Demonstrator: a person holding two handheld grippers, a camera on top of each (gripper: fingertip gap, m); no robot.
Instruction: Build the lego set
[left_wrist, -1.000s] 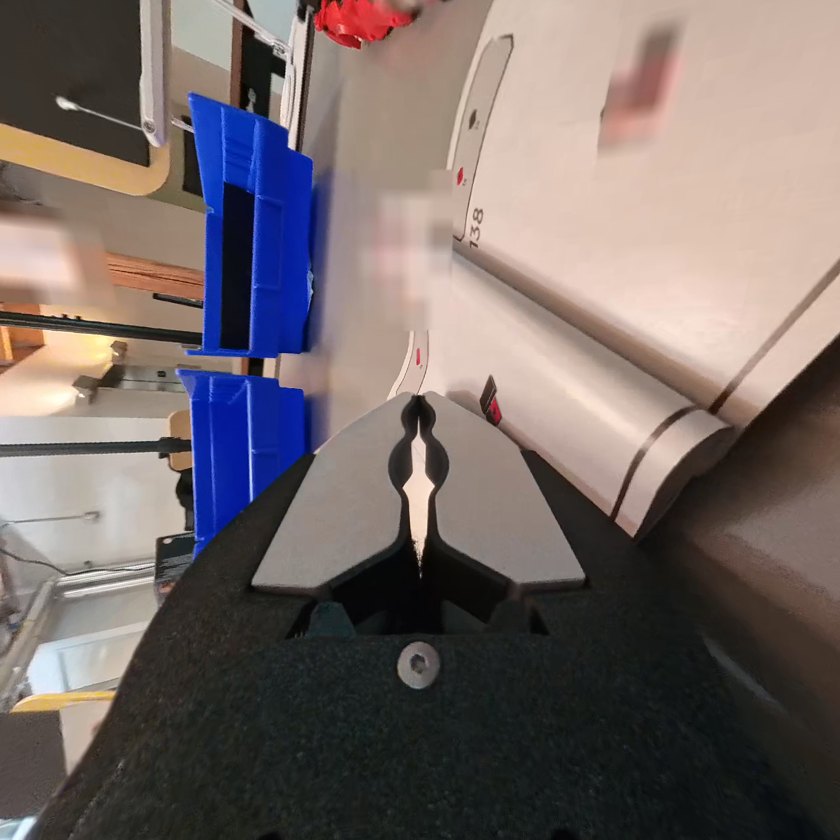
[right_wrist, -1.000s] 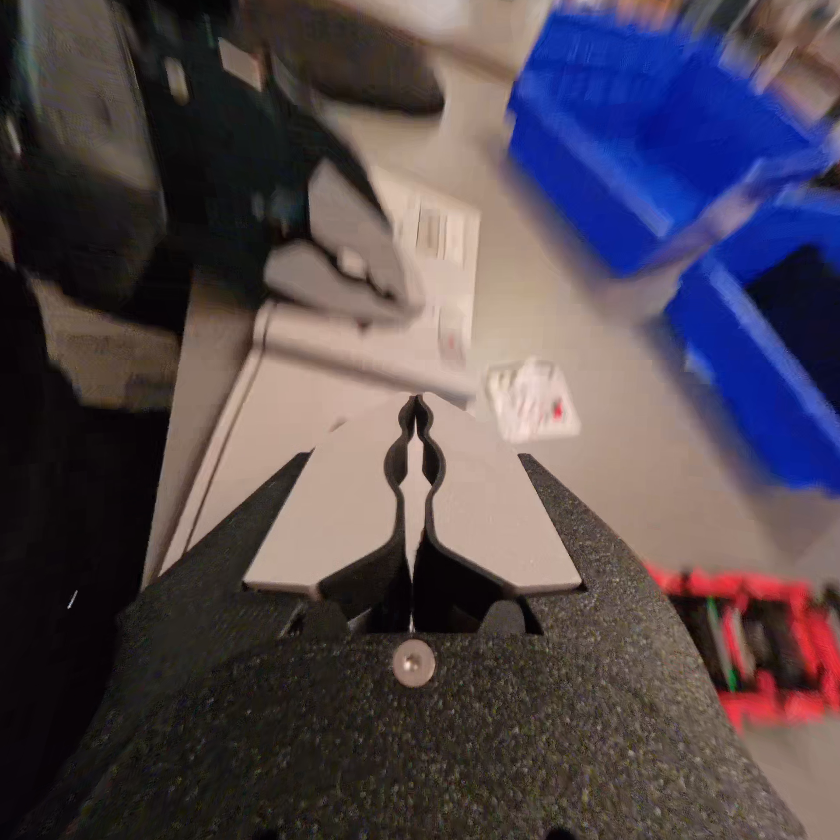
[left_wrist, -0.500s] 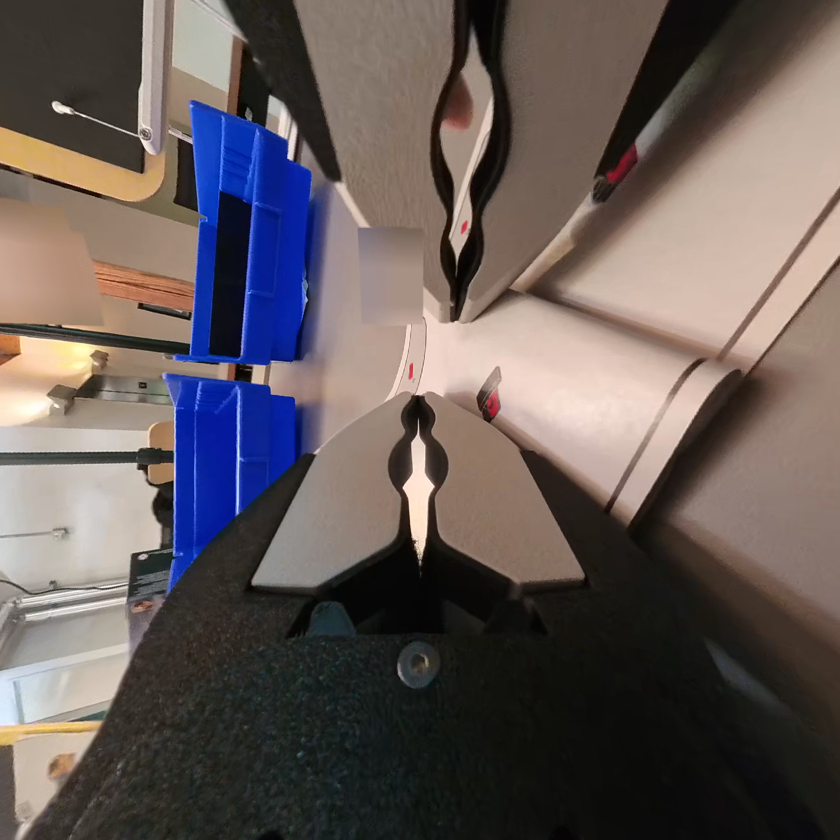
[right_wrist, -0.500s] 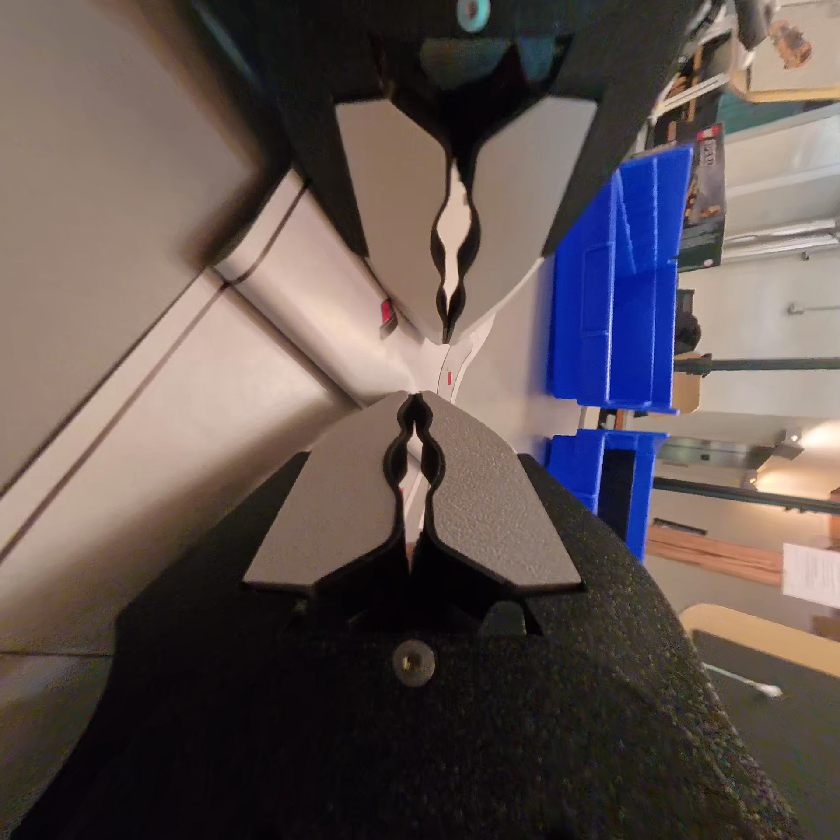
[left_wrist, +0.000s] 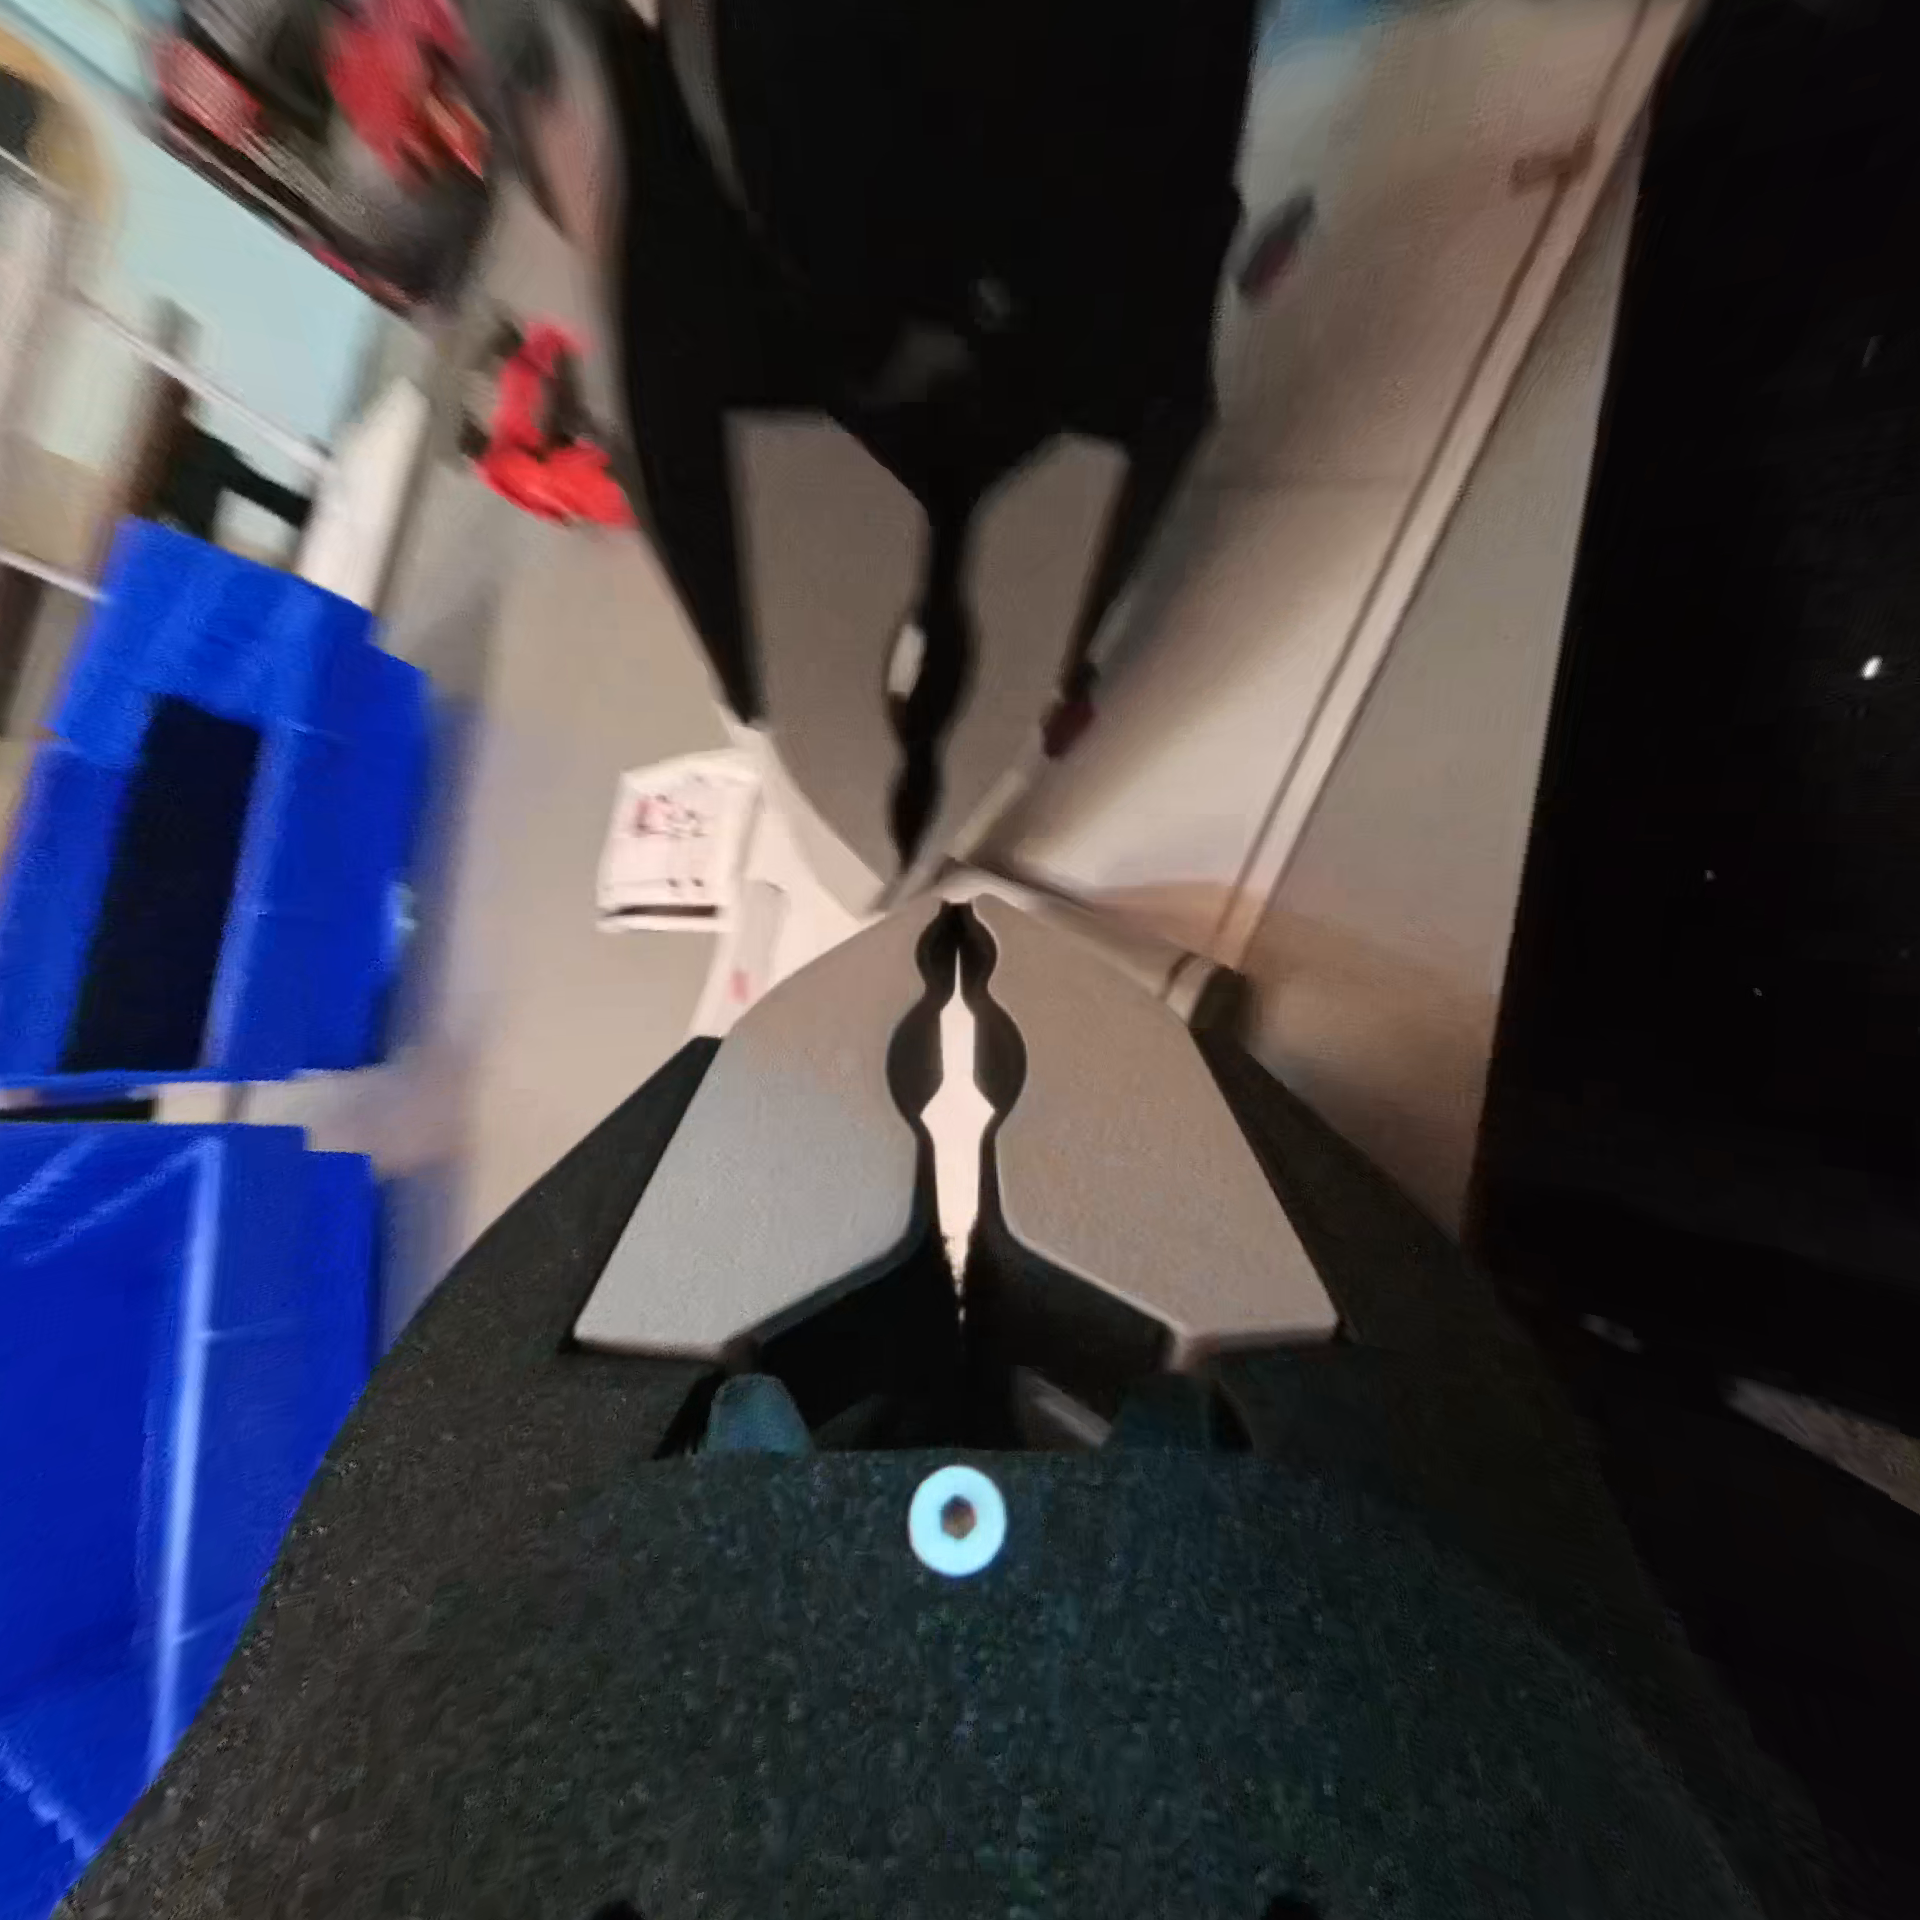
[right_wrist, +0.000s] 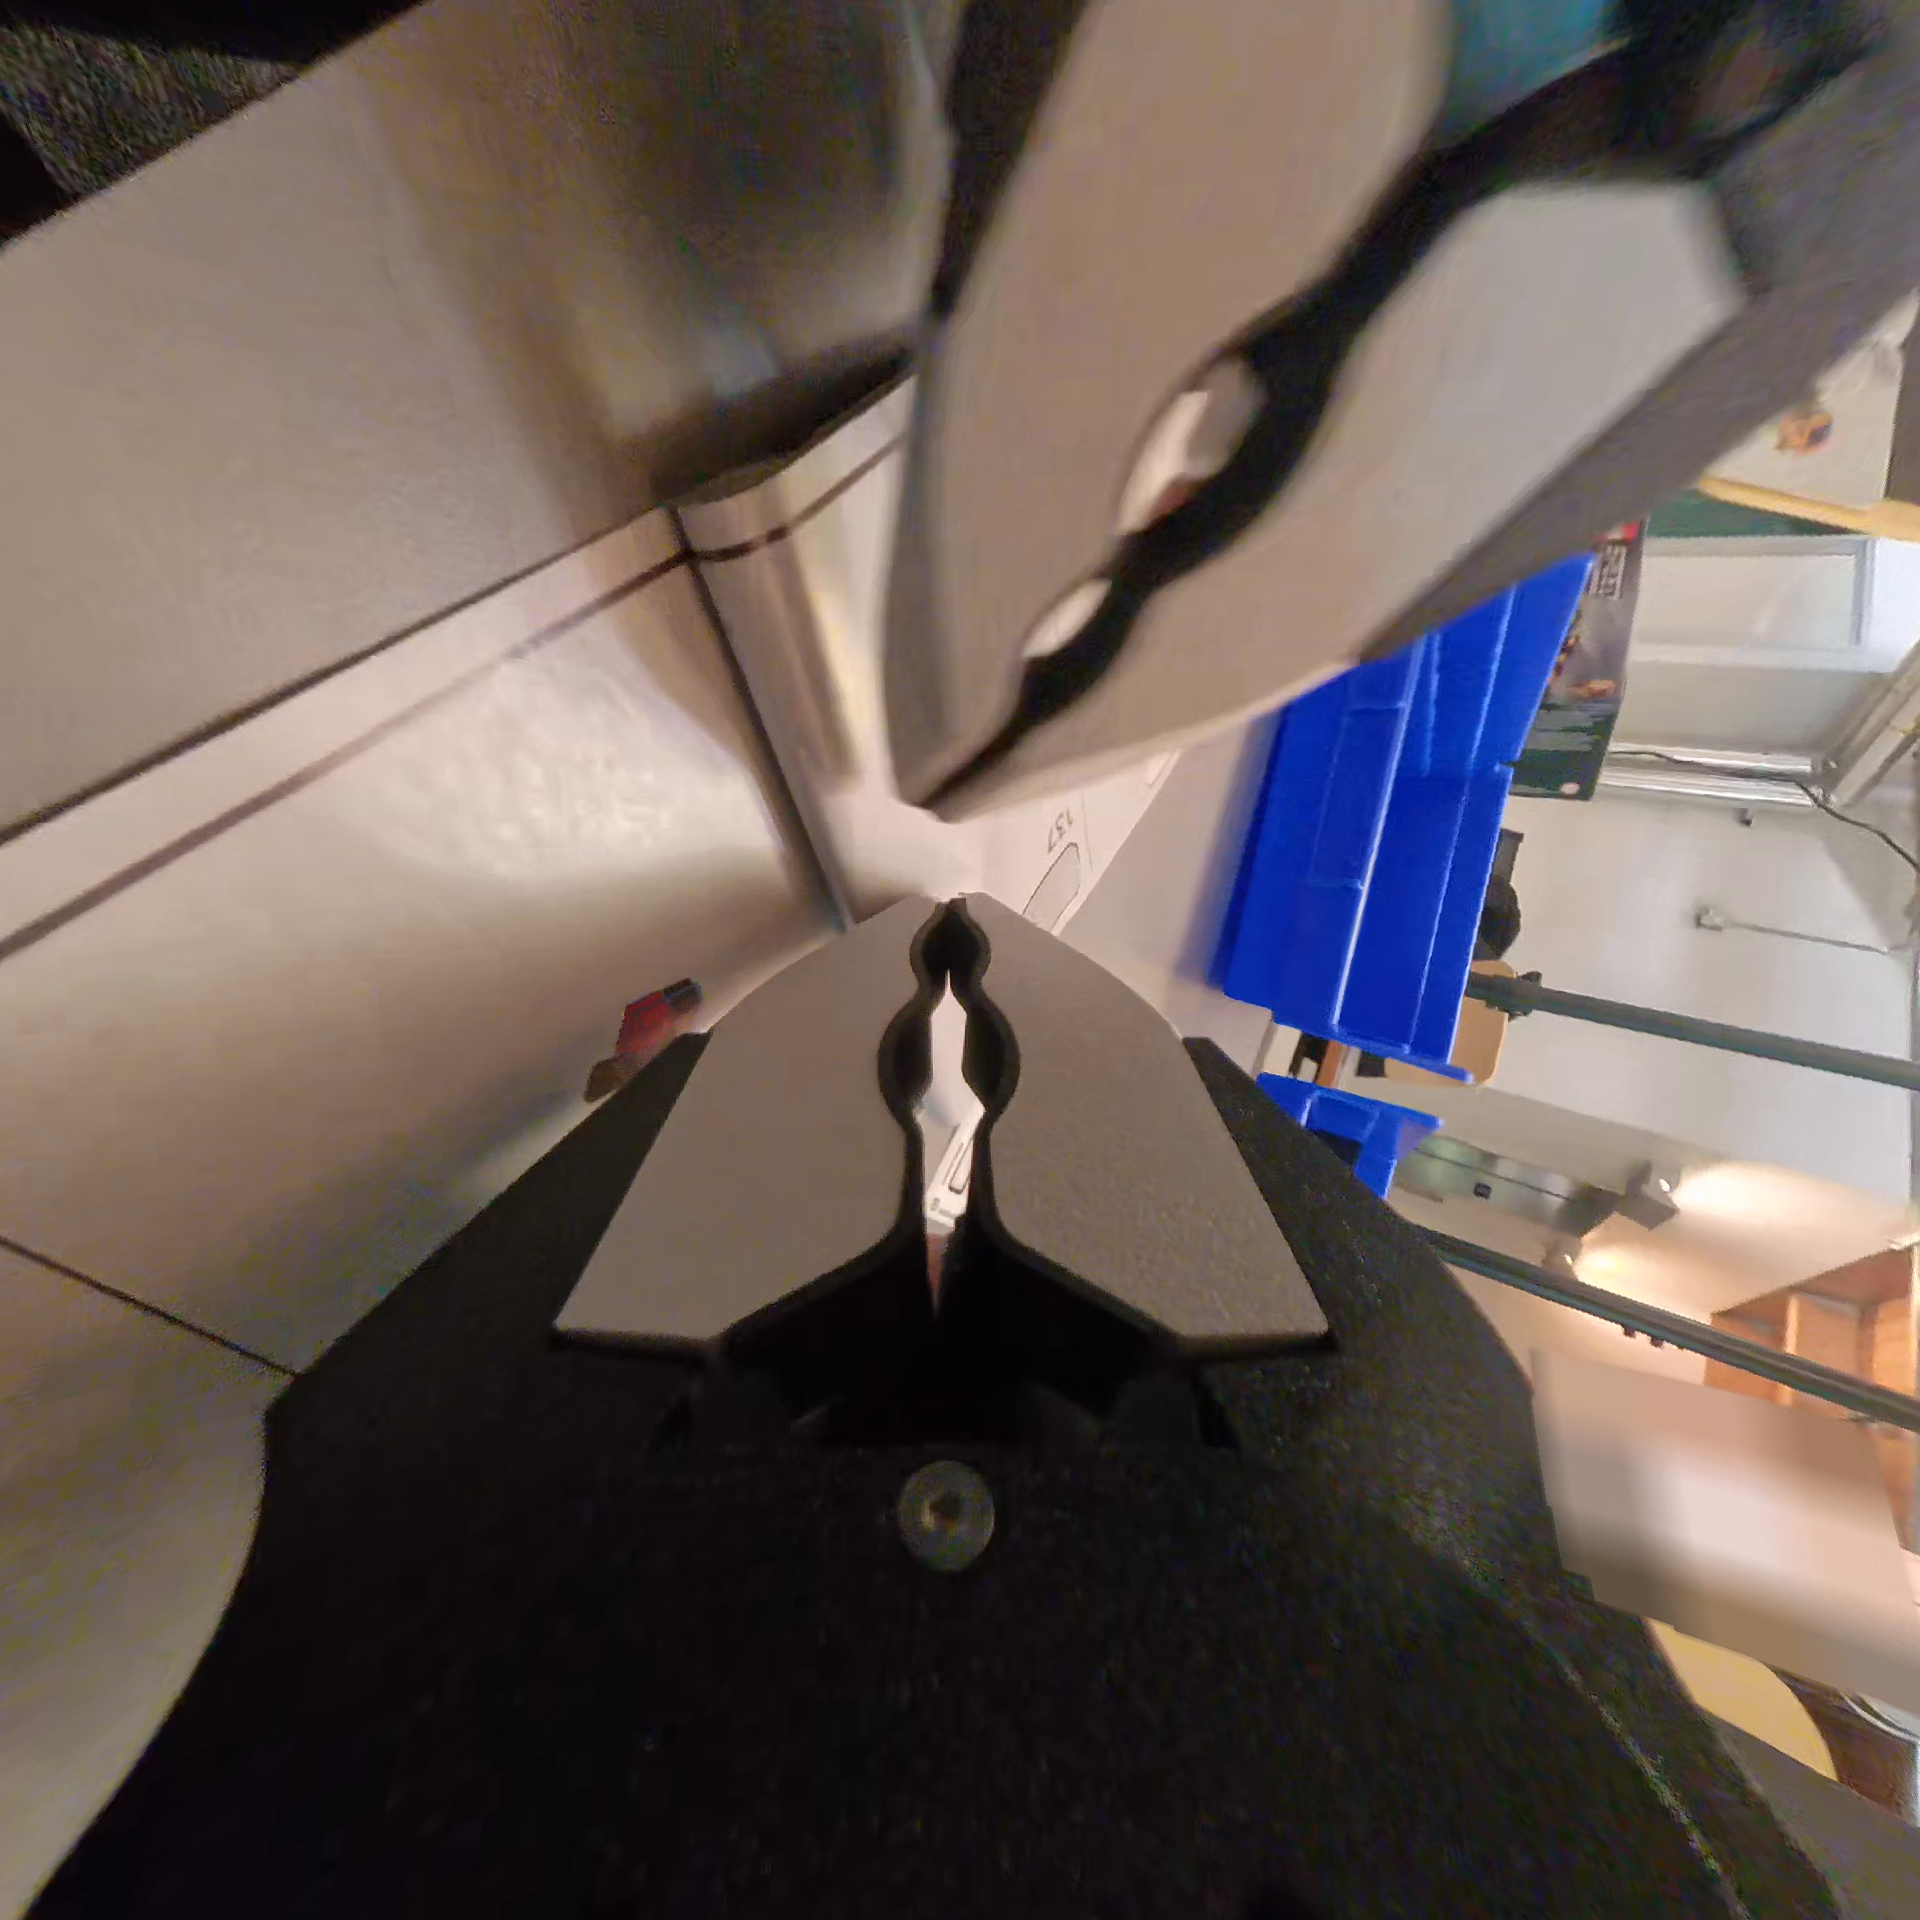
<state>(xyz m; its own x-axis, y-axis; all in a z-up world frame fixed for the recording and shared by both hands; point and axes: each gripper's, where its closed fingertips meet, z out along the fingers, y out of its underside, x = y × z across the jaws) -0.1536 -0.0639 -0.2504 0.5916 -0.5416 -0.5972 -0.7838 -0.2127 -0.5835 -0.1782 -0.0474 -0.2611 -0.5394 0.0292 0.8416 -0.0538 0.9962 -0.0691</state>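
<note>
While both grippers meet tip to tip over the open white instruction booklet, no brick is in hand, so the step in hand is judged to be page handling, not assembly. The booklet lies spread on the grey table, filling the left of the right wrist view. Two blue plastic storage bins stand at the left of the left wrist view, well apart from the booklet. The red-and-black partly built lego model sits far left, blurred, on the table. A small clear bag of parts lies between the bins and the booklet. The left gripper has its grey fingers pressed together at the tips; whether they pinch a page edge cannot be told. The right gripper is likewise pressed together, holding nothing visible. The next move likely calls for settling the page, then travelling far left to the model or bag.
</note>
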